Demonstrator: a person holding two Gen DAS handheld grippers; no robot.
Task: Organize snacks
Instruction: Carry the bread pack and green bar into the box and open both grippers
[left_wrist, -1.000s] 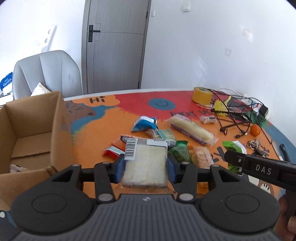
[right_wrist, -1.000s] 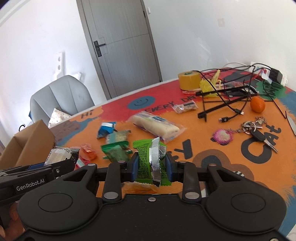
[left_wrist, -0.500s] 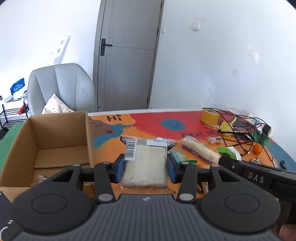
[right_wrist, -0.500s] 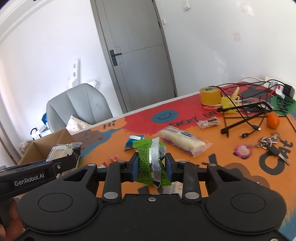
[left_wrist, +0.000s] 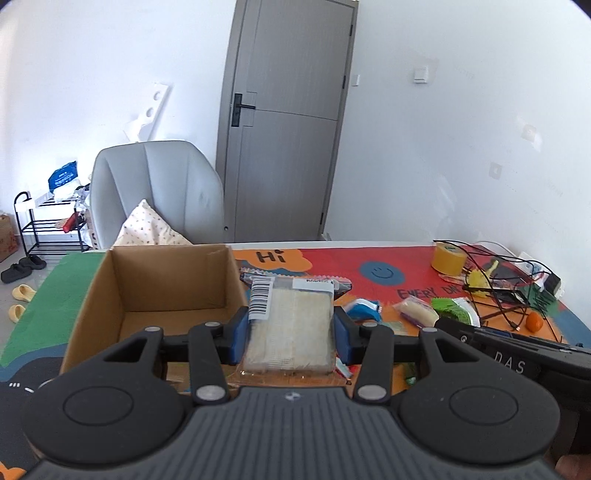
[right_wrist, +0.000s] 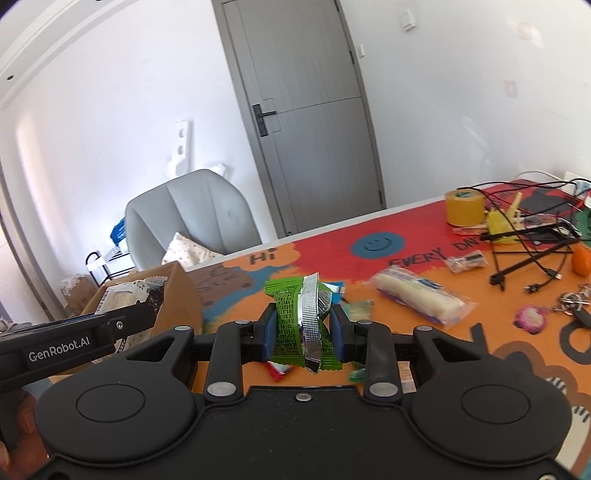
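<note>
Left wrist view shows the cardboard box (left_wrist: 162, 291) open on the colourful table mat (left_wrist: 369, 258), with a grey chair (left_wrist: 159, 192) and a door (left_wrist: 288, 118) behind. The left gripper (left_wrist: 290, 328) is clamped on a clear-wrapped white cake pack (left_wrist: 290, 321), raised beside the box; it looks soft and crushable, best held by its flat sides. The right gripper (right_wrist: 303, 328) pinches a light, crinkly green packet (right_wrist: 301, 317) above the mat, likely slippery foil.

box (left_wrist: 162, 280): we see matt brown cardboard
green packet (right_wrist: 301, 321): we see glossy, crinkled foil
cracker pack (left_wrist: 290, 325): clear shiny plastic
</note>
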